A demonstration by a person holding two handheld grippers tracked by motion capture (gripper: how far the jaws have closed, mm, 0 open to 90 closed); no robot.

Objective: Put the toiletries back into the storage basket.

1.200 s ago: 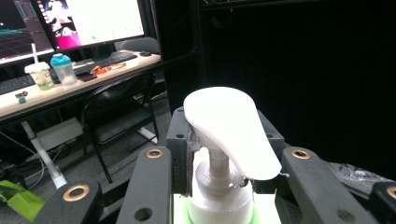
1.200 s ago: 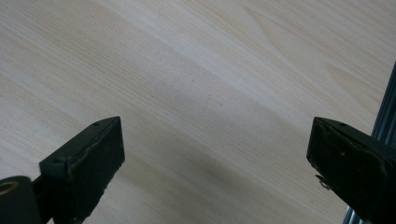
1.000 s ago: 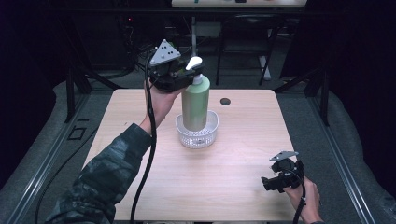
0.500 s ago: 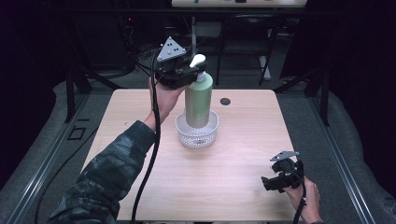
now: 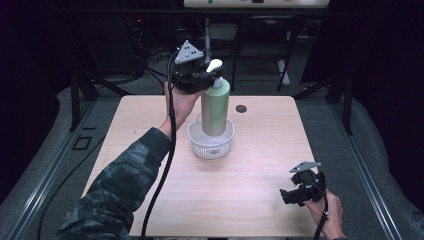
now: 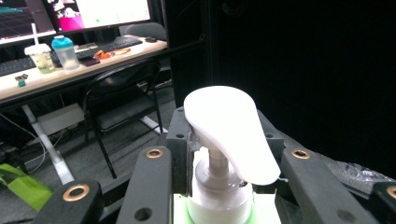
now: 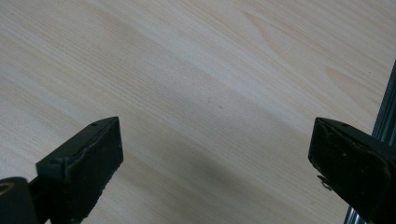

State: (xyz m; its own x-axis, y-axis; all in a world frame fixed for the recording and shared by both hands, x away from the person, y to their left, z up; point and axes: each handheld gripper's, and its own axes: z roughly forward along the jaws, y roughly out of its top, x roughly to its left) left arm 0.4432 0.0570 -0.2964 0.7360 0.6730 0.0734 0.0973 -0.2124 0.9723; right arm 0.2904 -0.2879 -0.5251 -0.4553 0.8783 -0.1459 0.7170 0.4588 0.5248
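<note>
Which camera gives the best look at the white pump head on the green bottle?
The left gripper view: the white pump head sits close and sharp there. The high view shows it small and distant; the right gripper view faces the wooden table.

Left hand-held gripper (image 5: pixel 206 80): raised, arm stretched forward, jaws clamped tight
Right hand-held gripper (image 5: pixel 295 192): low, near the person, jaws spread wide apart

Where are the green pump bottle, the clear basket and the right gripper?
green pump bottle (image 5: pixel 215 107): high view, on its green body.
clear basket (image 5: pixel 210 146): high view, on its front wall.
right gripper (image 5: pixel 285 196): high view, between its fingers.
</note>
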